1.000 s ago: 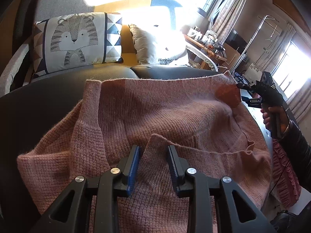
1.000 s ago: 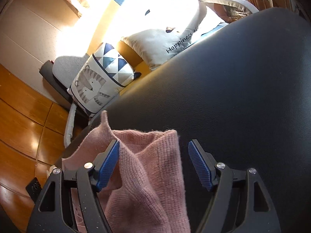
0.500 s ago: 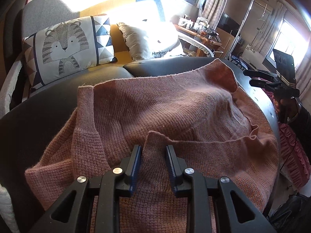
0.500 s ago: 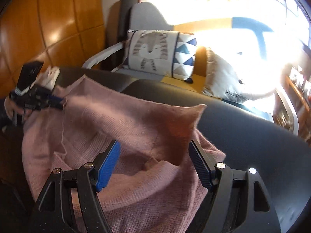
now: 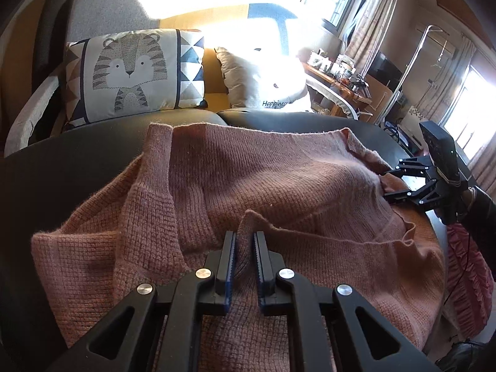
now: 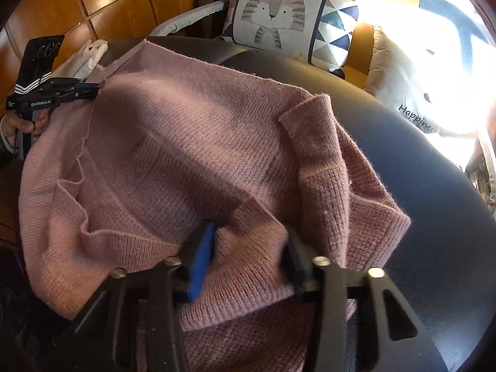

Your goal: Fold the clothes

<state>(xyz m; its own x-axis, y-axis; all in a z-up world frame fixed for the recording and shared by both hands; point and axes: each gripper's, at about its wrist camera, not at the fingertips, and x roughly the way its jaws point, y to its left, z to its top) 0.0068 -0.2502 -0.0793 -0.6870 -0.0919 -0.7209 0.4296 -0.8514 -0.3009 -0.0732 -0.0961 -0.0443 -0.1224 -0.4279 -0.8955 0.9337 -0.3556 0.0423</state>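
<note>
Left wrist view: the left claw [image 5: 245, 248] pinches a sweater [image 5: 279, 179] edge; the right claw [image 6: 248, 254] is spread around a fold.

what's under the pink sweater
The pink sweater lies spread on a black padded surface that shows around its edges. Whatever sits directly beneath the knit is covered, so nothing more can be told.
</note>
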